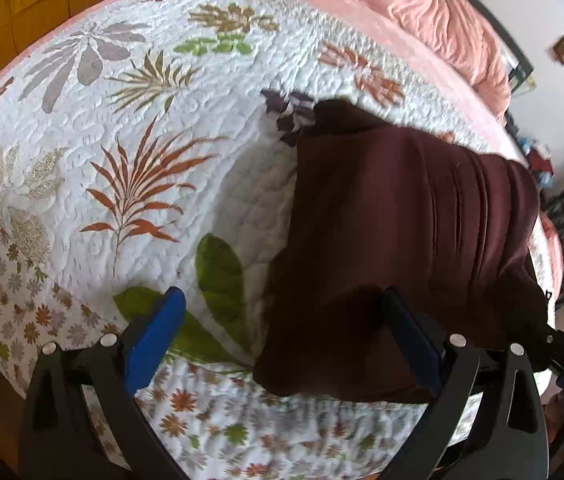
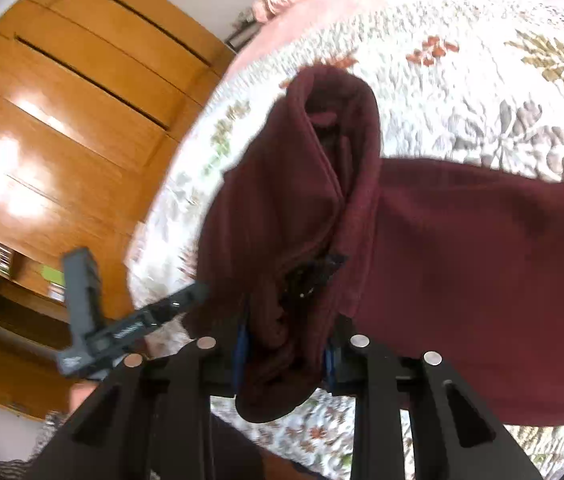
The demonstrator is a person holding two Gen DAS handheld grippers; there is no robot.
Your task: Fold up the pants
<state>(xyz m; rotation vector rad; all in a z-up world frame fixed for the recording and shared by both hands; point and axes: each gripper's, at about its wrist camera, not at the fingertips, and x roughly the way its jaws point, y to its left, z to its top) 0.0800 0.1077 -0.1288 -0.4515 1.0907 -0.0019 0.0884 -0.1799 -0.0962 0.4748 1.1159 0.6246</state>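
Bed (image 1: pixel 82 128) under white quilted floral bedspread (image 1: pixel 170 92), pink crumpled blanket (image 1: pixel 441 12) at far end, wooden wardrobe (image 2: pixel 62 100) beyond the bed edge in right wrist view. Maroon pants (image 1: pixel 421 220) bunched and partly lifted over the near-right part of the bed, lower edge draped toward the bed's near rim; long axis running roughly from left tongs away toward the far right in left wrist view, loose leg section stretching rightward across the bedspread in right wrist view (image 2: pixel 481 280). Right tongs (image 2: pixel 282 354) pressed together, pinching a thick gathered wad of pants fabric, several layers hanging out below the pads. Left tongs (image 1: pixel 282 340) spread wide, blue pads (image 1: pixel 154 336) gripping nothing; right-hand pad touching or tucked behind the pants' near edge, left-hand pad over bare bedspread. Fabric lying just right of centre between the jaws, so left tongs nearer the free hem — probable next need: shift right and close on that edge, then pull apart from right tongs to flatten. Fold judged early, cloth not yet laid flat. Small printing on the dark device body (image 2: pixel 130 328) near the right tongs, too blurred to read; no other labels legible.
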